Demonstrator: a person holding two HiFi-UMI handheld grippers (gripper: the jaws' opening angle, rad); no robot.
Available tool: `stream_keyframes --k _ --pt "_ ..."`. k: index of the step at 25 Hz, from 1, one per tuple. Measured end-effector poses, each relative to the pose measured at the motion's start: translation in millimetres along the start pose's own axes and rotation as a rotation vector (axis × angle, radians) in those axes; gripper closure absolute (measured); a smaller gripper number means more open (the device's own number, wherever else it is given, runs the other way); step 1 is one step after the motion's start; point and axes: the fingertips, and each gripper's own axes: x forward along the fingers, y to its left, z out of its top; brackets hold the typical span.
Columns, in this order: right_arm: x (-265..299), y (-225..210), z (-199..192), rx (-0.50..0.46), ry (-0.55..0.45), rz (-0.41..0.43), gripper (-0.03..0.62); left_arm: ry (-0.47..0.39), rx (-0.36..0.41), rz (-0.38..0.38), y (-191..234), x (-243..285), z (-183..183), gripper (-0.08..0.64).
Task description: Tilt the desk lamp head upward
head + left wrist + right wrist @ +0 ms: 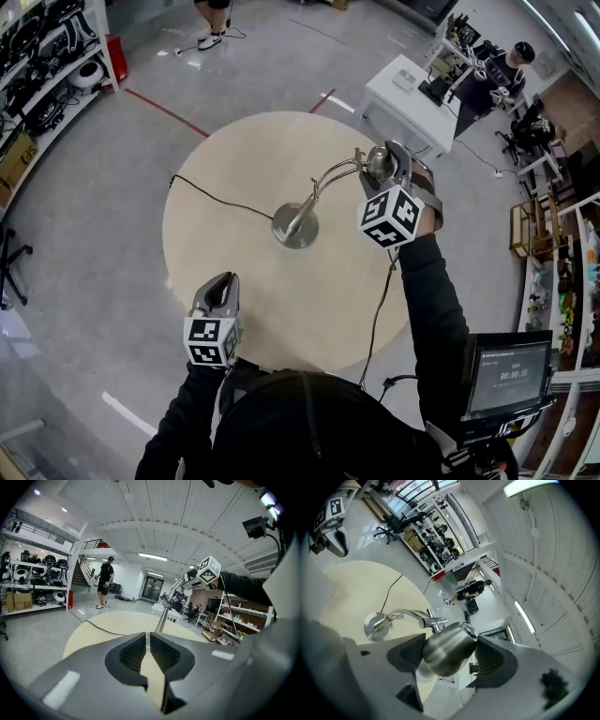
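A metal desk lamp stands on the round beige table (234,178); its round base (294,226) sits near the table's middle and a curved arm rises to the silver lamp head (378,161). My right gripper (386,169) is shut on the lamp head (446,649), with a pad against each side, and the head is tilted. The lamp's base (375,624) and arm show beyond it. My left gripper (217,298) hovers over the table's near edge, well apart from the lamp. Its jaws (149,654) are shut with nothing between them.
A black cord (216,198) runs from the lamp base across the table to the left edge. A white desk (408,98) stands beyond the table at the back right. Shelving (47,66) lines the far left. People stand at the back.
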Motion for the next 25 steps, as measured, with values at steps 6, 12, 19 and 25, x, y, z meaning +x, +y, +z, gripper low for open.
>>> stream_keyframes --k 6,12,19,25 --pt "6 -5 -1 -0.050 0.046 0.001 0.250 -0.003 -0.009 0.007 3 -4 1 0.526" --pt "9 -10 -6 -0.014 0.027 0.003 0.250 0.000 -0.016 0.020 8 -10 -1 0.526" --pt "7 -12 -5 -0.015 0.016 -0.024 0.250 0.004 -0.017 0.022 12 -12 3 0.526" --pt "7 -12 -6 -0.049 0.028 -0.021 0.250 0.004 -0.014 0.009 8 -8 4 0.526"
